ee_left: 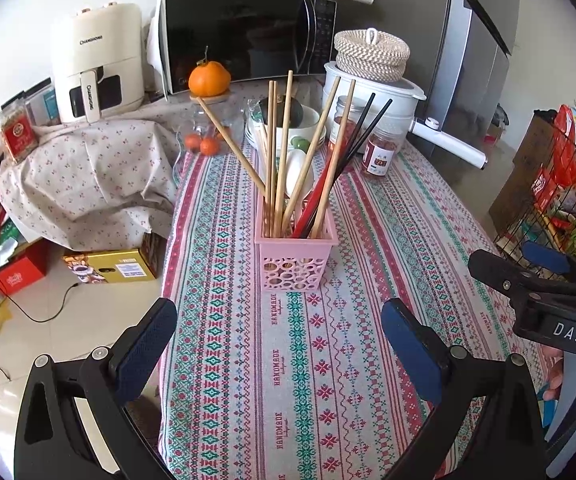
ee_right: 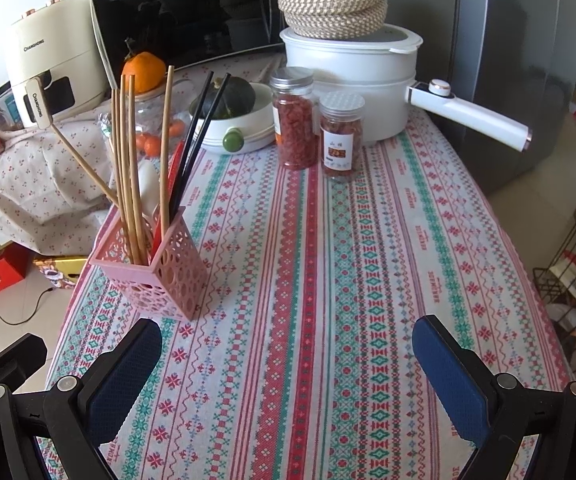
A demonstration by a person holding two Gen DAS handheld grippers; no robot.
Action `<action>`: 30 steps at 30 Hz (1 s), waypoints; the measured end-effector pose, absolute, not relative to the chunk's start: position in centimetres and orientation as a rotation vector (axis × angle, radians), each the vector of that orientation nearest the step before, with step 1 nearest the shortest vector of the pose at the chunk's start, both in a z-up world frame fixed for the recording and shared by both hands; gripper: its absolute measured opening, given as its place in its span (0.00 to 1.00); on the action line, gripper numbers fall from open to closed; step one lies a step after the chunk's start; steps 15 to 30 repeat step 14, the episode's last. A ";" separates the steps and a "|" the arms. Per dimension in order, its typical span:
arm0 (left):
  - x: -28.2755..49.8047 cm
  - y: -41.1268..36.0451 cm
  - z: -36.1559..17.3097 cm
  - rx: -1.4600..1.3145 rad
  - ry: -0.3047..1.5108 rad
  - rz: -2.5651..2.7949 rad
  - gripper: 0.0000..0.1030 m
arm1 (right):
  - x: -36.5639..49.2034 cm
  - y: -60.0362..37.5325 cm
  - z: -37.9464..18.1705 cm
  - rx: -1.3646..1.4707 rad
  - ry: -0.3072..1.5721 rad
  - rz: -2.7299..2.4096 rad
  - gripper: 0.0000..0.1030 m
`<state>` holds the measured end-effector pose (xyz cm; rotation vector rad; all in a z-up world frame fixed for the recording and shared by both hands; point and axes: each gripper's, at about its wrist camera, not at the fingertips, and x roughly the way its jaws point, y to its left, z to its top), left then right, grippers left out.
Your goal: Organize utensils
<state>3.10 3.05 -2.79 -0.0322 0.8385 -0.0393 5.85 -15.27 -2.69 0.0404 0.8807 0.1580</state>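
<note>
Left wrist view first: everything sits relative to the pink holder [ee_left: 295, 256], which stands upright near the middle of the table [ee_left: 388, 240] with the patterned cloth. Way behind the holder is the big black microwave [ee_left: 247, 36], and left of that the cream air fryer [ee_left: 97, 62]. Behind the holder and off to its right sits the white pot [ee_right: 348, 76] with a woven basket [ee_right: 334, 2] on its lid, its long handle pointing right. Closer behind the holder there's a white bowl [ee_right: 243, 128] holding a dark green squash, and right of that bowl two clear jars [ee_right: 294, 120] of red stuff.

Inside the holder: a bunch of wooden chopsticks [ee_left: 283, 152] fanned out and leaning, a black pair [ee_left: 362, 140] tilted right, plus something red and something white I can't make out.

Both tools are in front of the holder and touching nothing. Left gripper [ee_left: 279, 344] has its blue pads spread wide over the cloth, empty. Right gripper [ee_right: 288, 376] is also spread wide and empty, in front of the holder and to its right.
</note>
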 end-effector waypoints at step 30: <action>3.2 3.0 -3.2 -0.033 0.852 -0.040 1.00 | 6.1 -15.5 -3.1 0.050 0.899 0.154 1.00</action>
